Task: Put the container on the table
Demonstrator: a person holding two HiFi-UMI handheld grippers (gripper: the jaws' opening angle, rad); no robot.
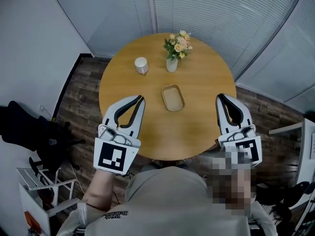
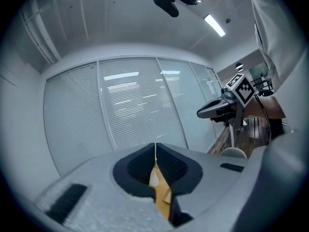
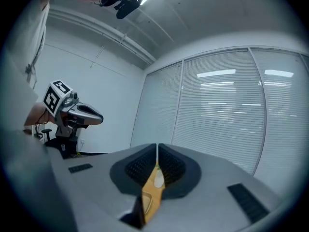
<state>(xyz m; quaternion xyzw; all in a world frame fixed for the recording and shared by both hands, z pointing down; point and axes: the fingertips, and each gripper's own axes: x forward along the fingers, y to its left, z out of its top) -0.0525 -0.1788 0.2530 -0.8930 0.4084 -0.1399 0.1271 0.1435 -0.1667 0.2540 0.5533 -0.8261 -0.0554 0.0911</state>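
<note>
The shallow tan rectangular container [image 1: 173, 98] lies on the round wooden desk [image 1: 206, 82], apart from the left gripper [image 1: 141, 99] and the right gripper [image 1: 219, 97], whose jaws are each pressed together on nothing.

You hold two grippers: one left gripper [image 1: 141, 98] and one right gripper [image 1: 219, 96]. In front of you is one round table [image 1: 202, 80]. On it you have one container [image 1: 173, 98], one white cup [image 1: 141, 65] and one vase [image 1: 172, 64] with one bunch of flowers [image 1: 178, 43].
</note>
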